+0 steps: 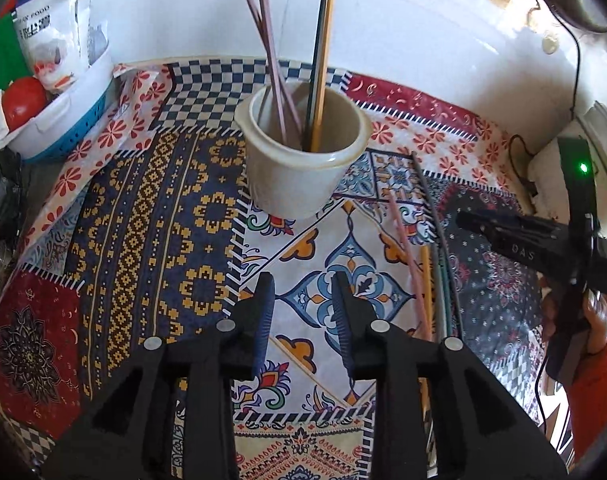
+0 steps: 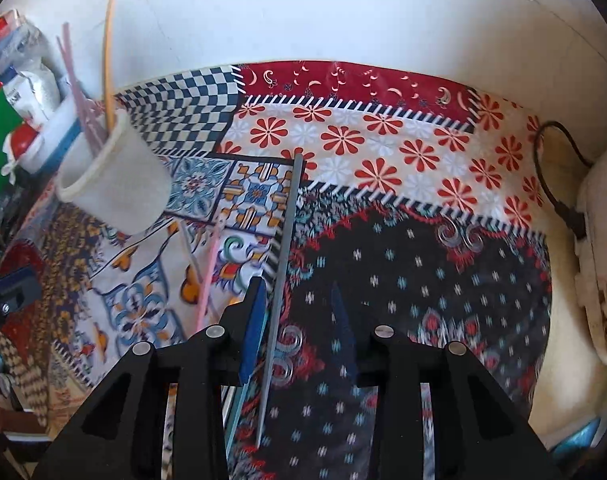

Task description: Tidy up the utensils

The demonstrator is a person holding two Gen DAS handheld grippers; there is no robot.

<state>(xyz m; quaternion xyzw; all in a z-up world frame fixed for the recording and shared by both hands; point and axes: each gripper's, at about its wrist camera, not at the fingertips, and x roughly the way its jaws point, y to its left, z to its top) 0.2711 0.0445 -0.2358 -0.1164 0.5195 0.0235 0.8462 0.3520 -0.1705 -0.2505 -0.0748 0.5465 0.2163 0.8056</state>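
A cream cup (image 1: pixel 303 152) stands on the patterned cloth and holds several chopsticks, pink, dark and orange (image 1: pixel 323 40). More loose chopsticks lie on the cloth right of it: pink (image 1: pixel 407 256), orange, green and grey (image 1: pixel 439 240). My left gripper (image 1: pixel 303 300) is open and empty, hovering in front of the cup. My right gripper (image 2: pixel 299 308) is open above the cloth; a grey chopstick (image 2: pixel 283 272) lies between its fingers, near the left finger. The right gripper also shows in the left wrist view (image 1: pixel 543 248). The cup (image 2: pixel 115 176) is at the left of the right wrist view.
A white and blue basket (image 1: pixel 59 120) with a food bag and a red-capped item stands at the back left. A white wall runs behind the table. A black cable (image 2: pixel 551 172) and a white appliance (image 2: pixel 599 264) are at the right edge.
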